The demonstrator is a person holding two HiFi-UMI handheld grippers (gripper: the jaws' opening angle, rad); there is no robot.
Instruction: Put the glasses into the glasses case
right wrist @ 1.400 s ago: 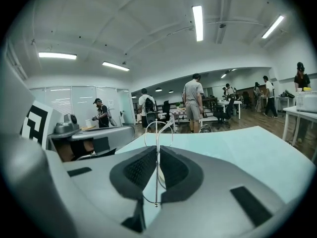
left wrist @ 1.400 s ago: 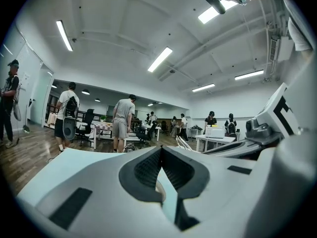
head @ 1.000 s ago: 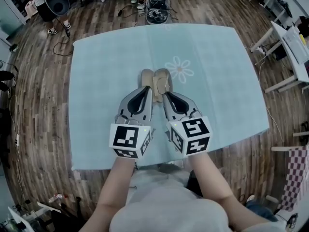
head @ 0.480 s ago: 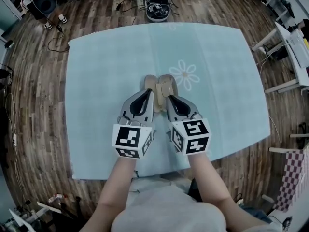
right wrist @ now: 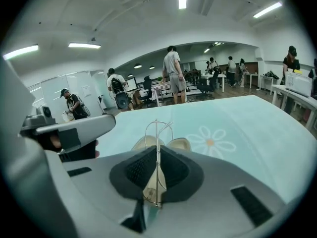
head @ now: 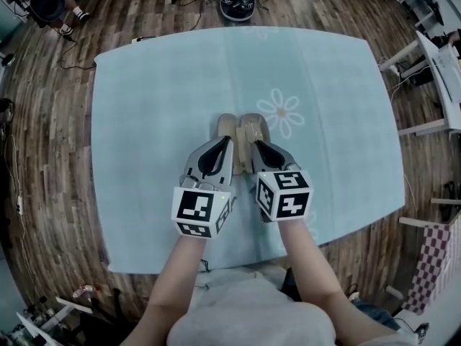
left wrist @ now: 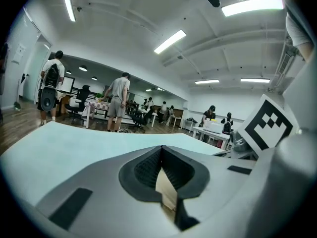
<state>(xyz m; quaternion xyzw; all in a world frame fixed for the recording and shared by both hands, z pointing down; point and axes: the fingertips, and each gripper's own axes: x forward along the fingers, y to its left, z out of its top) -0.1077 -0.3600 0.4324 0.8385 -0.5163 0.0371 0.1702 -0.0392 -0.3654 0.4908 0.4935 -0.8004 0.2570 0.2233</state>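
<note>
**A:** Right gripper view: is the right gripper [right wrist: 157, 155] holding anything?
**B:** Yes, it's clamped on the thin-framed glasses [right wrist: 158, 129], over the open glasses case [head: 227, 123] just beside the daisy [head: 282, 112].
**A:** And the left gripper [left wrist: 162, 152]?
**B:** Pinching that glasses case's edge.

I count two grippers in all, one left gripper [head: 228, 142] and one right gripper [head: 255, 145], plus one case [head: 239, 125], one glasses [right wrist: 157, 133], one table [head: 144, 121], one daisy [head: 281, 112].
</note>
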